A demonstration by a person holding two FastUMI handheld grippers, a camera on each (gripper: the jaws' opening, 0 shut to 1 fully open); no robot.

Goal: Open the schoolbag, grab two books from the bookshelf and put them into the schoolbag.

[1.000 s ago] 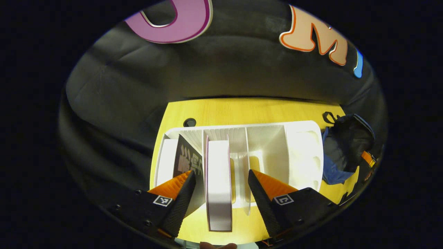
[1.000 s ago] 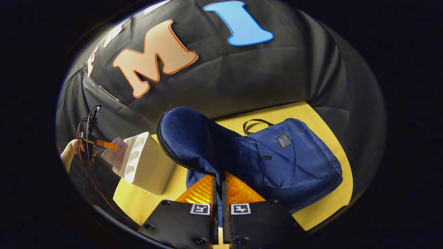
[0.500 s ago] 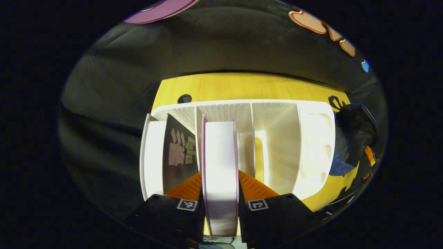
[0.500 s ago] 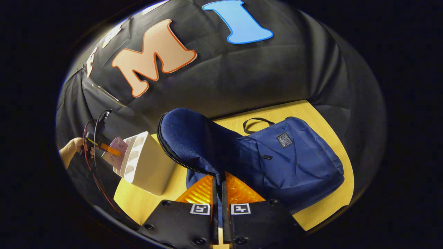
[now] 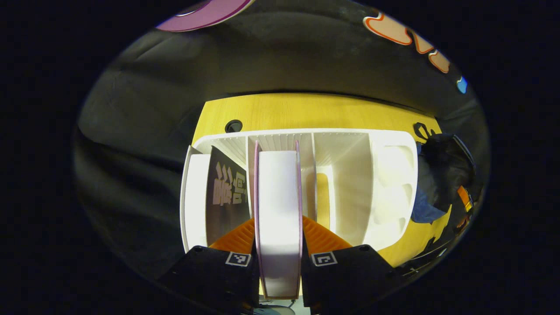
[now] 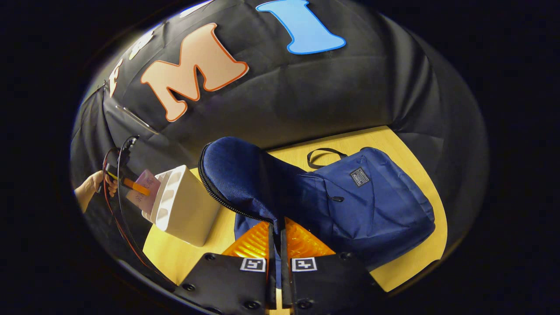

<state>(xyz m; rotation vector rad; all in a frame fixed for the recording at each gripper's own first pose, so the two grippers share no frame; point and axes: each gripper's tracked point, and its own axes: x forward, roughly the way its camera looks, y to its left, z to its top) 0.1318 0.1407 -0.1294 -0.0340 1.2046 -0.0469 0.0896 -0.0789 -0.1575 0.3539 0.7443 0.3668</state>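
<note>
Pink-edged book [image 5: 278, 210] in the white bookshelf's [image 5: 389, 183] middle slot is pinched by your left tool [image 5: 278, 245]; your right tool [image 6: 276, 243] is clamped on the blue schoolbag's [image 6: 367, 201] open flap [image 6: 238, 175].

The left gripper view looks down from close above into the white bookshelf [image 5: 385, 183]. The right gripper view faces the blue schoolbag [image 6: 350, 205] from near. These 2 views share bookshelf, schoolbag and table [image 6: 420, 262].

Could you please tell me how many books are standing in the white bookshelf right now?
2: a pink-edged book in the second slot from the left, clamped by the left gripper, and a dark-covered book leaning in the leftmost slot of the bookshelf.
</note>
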